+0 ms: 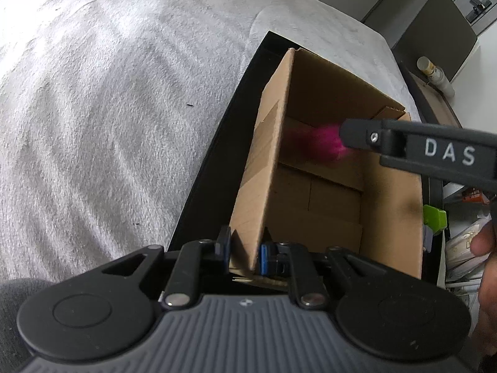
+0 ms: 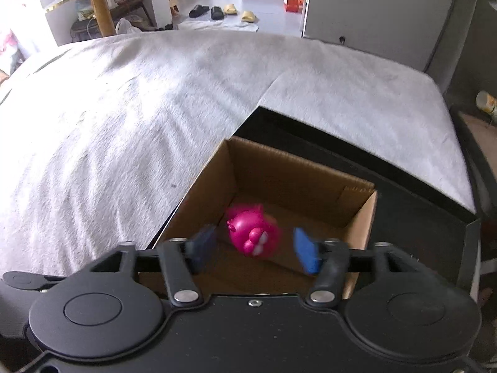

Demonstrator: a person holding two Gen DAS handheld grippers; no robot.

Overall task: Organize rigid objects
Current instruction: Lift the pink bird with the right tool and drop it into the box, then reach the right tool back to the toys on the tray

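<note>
A brown cardboard box [image 1: 391,205] stands open on a black surface beside a grey blanket. My left gripper [image 1: 243,253] is shut on the box's near-left wall [image 1: 264,168]. A pink toy figure [image 2: 253,231] is inside the box, blurred, below and between the spread blue pads of my right gripper [image 2: 254,245], which is open and touches nothing. In the left wrist view the toy [image 1: 320,143] shows as a pink blur beside the right gripper's black finger [image 1: 366,133]. The box also shows in the right wrist view [image 2: 279,174].
The grey blanket [image 2: 124,124] covers a large surface left of and behind the box. The black surface [image 2: 413,205] surrounds the box. A green item [image 1: 435,219] sits right of the box. A table, slippers and a red box stand on the floor far behind.
</note>
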